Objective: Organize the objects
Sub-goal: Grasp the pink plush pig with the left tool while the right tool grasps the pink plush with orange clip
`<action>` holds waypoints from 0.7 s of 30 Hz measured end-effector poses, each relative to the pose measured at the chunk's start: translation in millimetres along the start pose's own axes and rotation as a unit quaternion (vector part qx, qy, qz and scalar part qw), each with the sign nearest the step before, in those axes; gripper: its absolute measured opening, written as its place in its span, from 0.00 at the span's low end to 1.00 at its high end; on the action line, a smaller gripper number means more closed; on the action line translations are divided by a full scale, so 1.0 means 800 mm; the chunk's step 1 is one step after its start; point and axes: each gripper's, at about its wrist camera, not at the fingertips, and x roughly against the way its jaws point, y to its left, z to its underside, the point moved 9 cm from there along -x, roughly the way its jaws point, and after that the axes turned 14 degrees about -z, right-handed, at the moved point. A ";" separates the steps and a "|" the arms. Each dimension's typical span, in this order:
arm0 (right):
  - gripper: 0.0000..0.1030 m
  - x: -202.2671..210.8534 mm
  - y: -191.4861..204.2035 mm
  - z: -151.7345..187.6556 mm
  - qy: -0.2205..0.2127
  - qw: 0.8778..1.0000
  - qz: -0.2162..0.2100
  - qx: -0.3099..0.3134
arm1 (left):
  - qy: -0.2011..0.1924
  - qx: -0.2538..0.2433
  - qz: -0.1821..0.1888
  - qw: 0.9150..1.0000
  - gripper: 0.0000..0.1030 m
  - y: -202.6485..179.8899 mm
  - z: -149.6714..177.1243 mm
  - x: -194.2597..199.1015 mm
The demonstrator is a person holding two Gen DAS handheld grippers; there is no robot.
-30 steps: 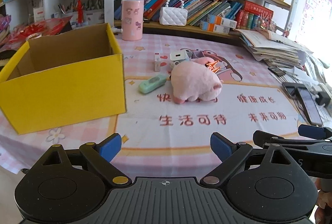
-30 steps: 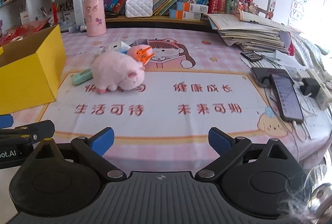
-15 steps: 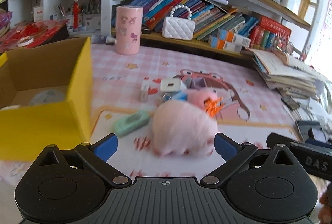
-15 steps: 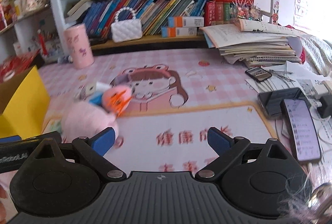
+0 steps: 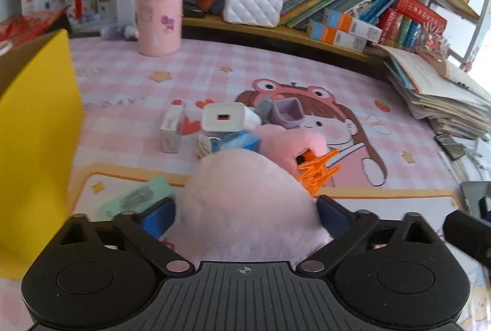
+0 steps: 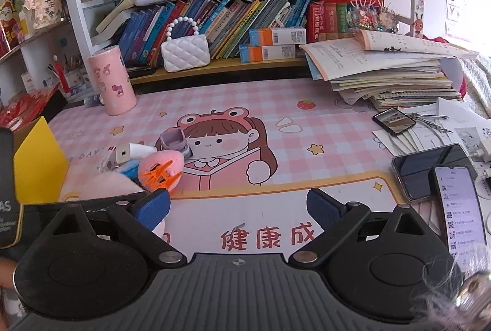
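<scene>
Left wrist: left gripper (image 5: 245,216) jaws closing around pink plush (image 5: 245,202). Right gripper (image 6: 237,206) spread, empty.

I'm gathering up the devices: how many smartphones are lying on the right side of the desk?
3. A small dark smartphone lies beside the paper stack; a larger dark smartphone sits nearer; a lit-screen smartphone overlaps its front edge. Papers could hide others.
</scene>
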 end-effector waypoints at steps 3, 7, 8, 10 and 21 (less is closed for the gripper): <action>0.93 -0.006 -0.001 0.001 0.003 1.000 -0.005 -0.003 | 0.000 -0.002 0.015 1.000 0.75 -0.005 0.000 0.001; 0.93 -0.018 0.000 0.000 0.008 1.000 -0.014 -0.006 | -0.009 -0.006 0.019 1.000 0.66 0.006 0.002 0.023; 0.93 -0.022 0.001 -0.001 0.009 1.000 -0.017 -0.005 | -0.012 -0.009 0.017 1.000 0.66 0.011 0.003 0.032; 0.94 -0.033 0.005 -0.001 0.013 1.000 -0.026 -0.002 | -0.014 -0.004 0.026 1.000 0.66 0.026 0.010 0.052; 0.90 -0.143 0.058 -0.008 0.047 0.993 -0.086 0.073 | 0.010 0.055 0.019 0.998 0.67 0.109 0.056 0.111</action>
